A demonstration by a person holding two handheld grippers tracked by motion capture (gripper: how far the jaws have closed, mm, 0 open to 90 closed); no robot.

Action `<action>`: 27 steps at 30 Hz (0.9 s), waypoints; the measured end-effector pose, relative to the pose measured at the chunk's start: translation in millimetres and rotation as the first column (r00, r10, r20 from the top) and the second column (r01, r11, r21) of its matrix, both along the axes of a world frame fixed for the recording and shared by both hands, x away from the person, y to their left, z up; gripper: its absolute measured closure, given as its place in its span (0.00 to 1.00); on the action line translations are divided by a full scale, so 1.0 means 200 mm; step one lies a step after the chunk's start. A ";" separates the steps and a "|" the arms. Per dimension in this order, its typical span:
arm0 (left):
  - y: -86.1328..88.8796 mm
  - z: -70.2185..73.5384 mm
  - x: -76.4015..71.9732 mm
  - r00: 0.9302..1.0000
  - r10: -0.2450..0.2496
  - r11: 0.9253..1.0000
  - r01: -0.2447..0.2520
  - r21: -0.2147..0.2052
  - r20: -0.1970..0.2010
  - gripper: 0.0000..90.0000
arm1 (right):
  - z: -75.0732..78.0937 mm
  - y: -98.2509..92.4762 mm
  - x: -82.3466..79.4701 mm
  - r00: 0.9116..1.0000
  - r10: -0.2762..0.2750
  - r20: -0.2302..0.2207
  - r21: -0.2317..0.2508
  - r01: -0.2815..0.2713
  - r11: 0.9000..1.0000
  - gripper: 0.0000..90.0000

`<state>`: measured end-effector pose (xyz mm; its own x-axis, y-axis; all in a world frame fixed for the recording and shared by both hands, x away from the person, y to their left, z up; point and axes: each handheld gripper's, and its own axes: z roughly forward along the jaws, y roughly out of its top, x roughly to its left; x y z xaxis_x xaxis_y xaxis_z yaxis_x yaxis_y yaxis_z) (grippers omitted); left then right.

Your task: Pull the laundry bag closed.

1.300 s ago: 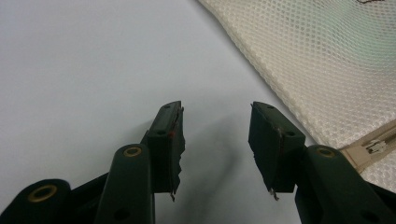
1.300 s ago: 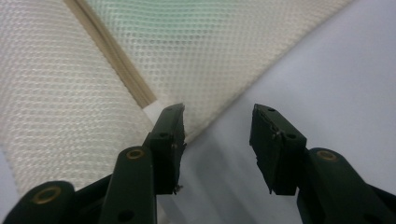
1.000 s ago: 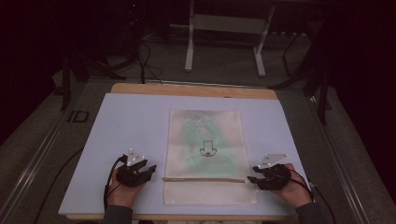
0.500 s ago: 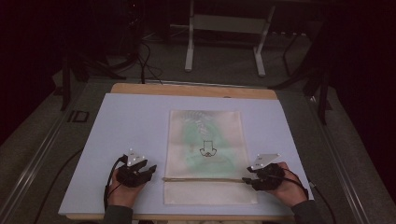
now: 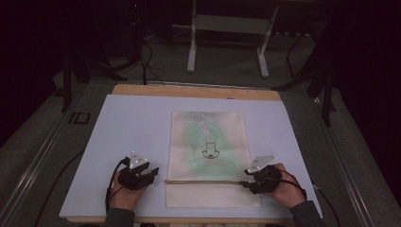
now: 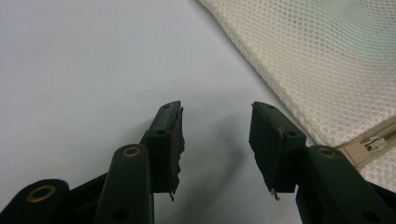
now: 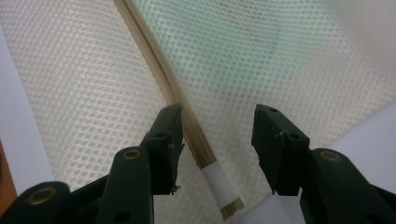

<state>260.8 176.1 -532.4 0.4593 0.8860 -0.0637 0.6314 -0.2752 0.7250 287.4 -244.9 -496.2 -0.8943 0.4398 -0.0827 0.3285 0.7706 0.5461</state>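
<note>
The right gripper (image 5: pixel 246 184) has slid in over the zip (image 5: pixel 203 181) end at lower right, fingers wide; the left gripper (image 5: pixel 152 173) waits, wide, beside the bag (image 5: pixel 208 137) at frame centre.

Cream mesh bag (image 7: pixel 289 60) — open-weave cloth — on smooth matt table cover (image 6: pixel 84 70).

The right gripper (image 5: pixel 247 183) has slid toward nine o'clock — from just off the mesh bag's (image 5: pixel 208 142) right edge onto that edge. Its open jaws now straddle the near end of the zipper strip (image 7: pixel 187 121). The left gripper (image 5: pixel 150 174) has edged slightly toward the bag — jaws apart over bare table.
</note>
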 end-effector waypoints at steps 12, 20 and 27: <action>0.00 0.00 0.00 1.000 -0.004 1.000 0.004 0.003 -0.002 0.59 | 0.02 0.07 0.00 0.999 0.040 0.007 -0.004 -0.040 0.999 0.59; 0.00 0.00 0.00 1.000 -0.006 1.000 0.006 0.003 -0.002 0.59 | 0.03 0.12 0.00 0.998 0.061 0.007 0.004 -0.061 0.998 0.59; 0.00 0.00 0.00 1.000 -0.007 1.000 0.007 0.003 -0.002 0.59 | 0.04 0.17 0.00 0.996 0.086 0.009 0.010 -0.086 0.996 0.58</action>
